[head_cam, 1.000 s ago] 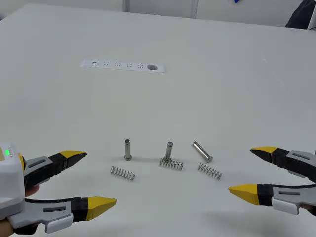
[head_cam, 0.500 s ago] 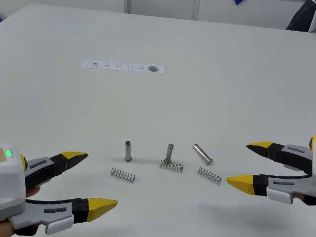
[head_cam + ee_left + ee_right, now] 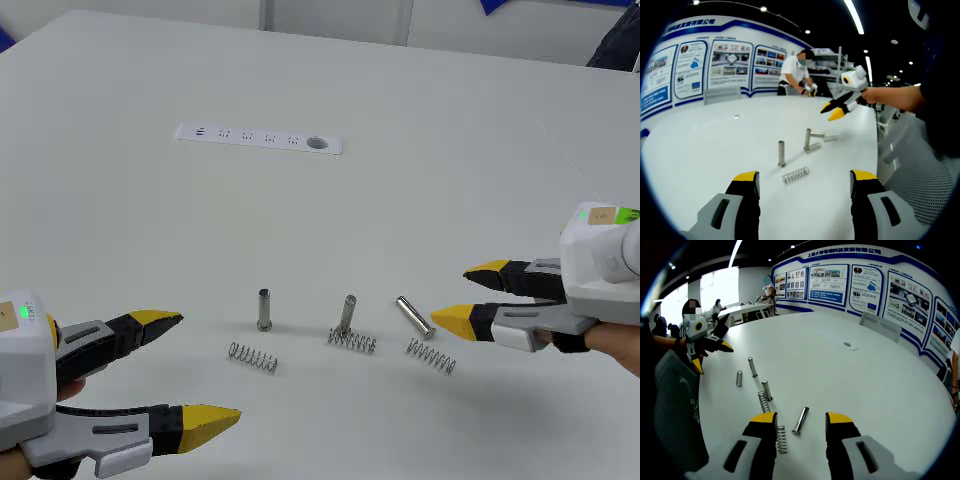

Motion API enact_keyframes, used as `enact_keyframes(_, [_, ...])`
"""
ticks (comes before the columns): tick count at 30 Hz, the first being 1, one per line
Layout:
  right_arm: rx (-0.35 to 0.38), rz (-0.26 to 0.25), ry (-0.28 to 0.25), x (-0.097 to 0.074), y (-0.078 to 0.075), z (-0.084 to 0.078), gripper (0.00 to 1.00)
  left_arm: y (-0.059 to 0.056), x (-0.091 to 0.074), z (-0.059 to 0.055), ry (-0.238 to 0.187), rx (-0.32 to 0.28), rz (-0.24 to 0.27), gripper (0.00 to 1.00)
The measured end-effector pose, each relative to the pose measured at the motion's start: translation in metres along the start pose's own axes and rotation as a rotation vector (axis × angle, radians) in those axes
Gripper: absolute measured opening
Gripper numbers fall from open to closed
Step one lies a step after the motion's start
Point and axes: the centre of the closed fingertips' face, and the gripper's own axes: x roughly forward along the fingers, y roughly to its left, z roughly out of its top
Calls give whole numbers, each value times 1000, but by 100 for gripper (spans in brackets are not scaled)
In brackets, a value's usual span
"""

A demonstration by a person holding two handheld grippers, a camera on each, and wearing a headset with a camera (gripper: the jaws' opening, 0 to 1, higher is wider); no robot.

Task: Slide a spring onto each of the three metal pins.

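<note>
Three metal pins stand in a row on the white table: the left pin (image 3: 264,308) and the middle pin (image 3: 347,313) are upright, the right pin (image 3: 413,316) lies on its side. A spring lies in front of each: left spring (image 3: 252,357), middle spring (image 3: 351,342), right spring (image 3: 431,356). My left gripper (image 3: 198,368) is open at the bottom left, short of the left spring (image 3: 795,174). My right gripper (image 3: 468,296) is open just right of the lying pin (image 3: 800,420), which sits ahead of its jaws with the right spring (image 3: 780,439) beside it.
A white power strip (image 3: 258,137) lies flat farther back on the table (image 3: 420,180). In the left gripper view a person stands behind the table's far side. Open tabletop surrounds the pins.
My right gripper has moved left and away from me, up to the lying pin. The left gripper has barely moved. The head camera has shifted slightly.
</note>
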Motion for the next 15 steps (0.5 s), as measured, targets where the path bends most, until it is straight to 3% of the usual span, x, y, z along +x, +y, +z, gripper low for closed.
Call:
enact_keyframes(8, [2, -29, 93, 28, -3, -1, 31, -2, 0, -3, 4, -5, 1, 74])
enact_keyframes(10, [28, -55, 125, 33, -8, -5, 29, -2, 0, -4, 5, -7, 1, 74])
enact_keyframes(15, [56, -57, 158, 48, -9, -9, 25, -2, -1, -6, 9, -11, 2, 74])
